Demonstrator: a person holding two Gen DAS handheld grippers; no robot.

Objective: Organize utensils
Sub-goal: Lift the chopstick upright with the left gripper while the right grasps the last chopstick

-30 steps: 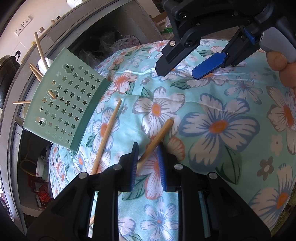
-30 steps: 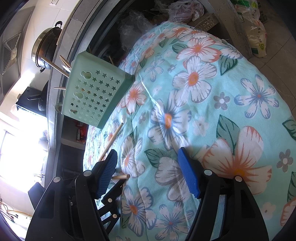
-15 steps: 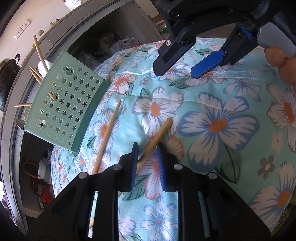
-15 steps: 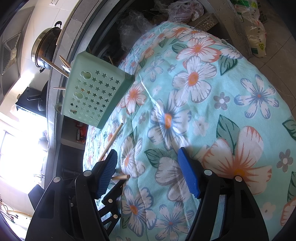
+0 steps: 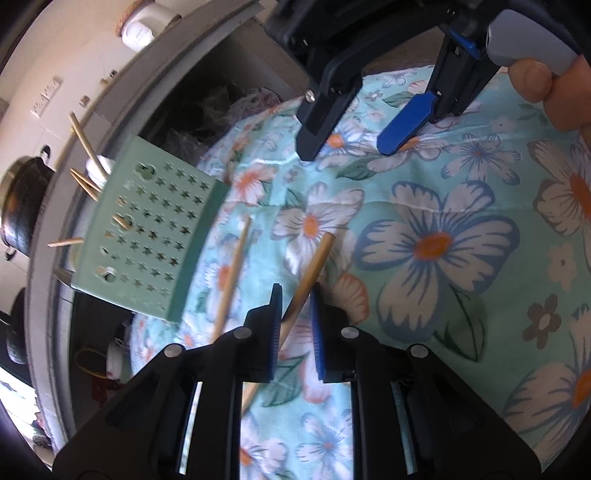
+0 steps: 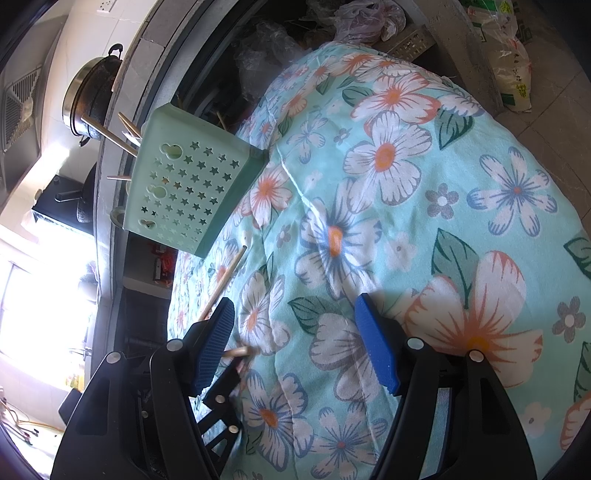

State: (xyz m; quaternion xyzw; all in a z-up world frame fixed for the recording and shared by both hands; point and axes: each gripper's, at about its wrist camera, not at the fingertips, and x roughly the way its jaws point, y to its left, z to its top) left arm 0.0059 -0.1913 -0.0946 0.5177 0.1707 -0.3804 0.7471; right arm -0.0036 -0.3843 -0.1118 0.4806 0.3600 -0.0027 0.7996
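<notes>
A thick wooden chopstick (image 5: 314,262) lies slanted on the floral cloth (image 5: 443,240). My left gripper (image 5: 295,317) is closing on its lower part, and both pads touch the stick. A thinner chopstick (image 5: 232,273) lies just left of it, loose. The pale green holder (image 5: 147,236) with star holes stands tilted at the cloth's left edge, with several chopsticks poking out. My right gripper (image 5: 358,144) hovers open over the far cloth with nothing between its fingers. In the right wrist view, the right gripper (image 6: 295,343) frames bare cloth, with the holder (image 6: 188,192), the thin chopstick (image 6: 225,277) and the thick chopstick's tip (image 6: 242,350) to its left.
A grey counter edge (image 6: 110,155) runs behind the holder, with a dark pot (image 6: 92,99) on it. Plastic bags (image 6: 362,18) and a white sack (image 6: 509,55) sit beyond the cloth's far end. A person's thumb (image 5: 532,77) rests on the right gripper's handle.
The left jaws have narrowed onto the thick chopstick and the left view has rolled slightly. The right gripper has not moved.
</notes>
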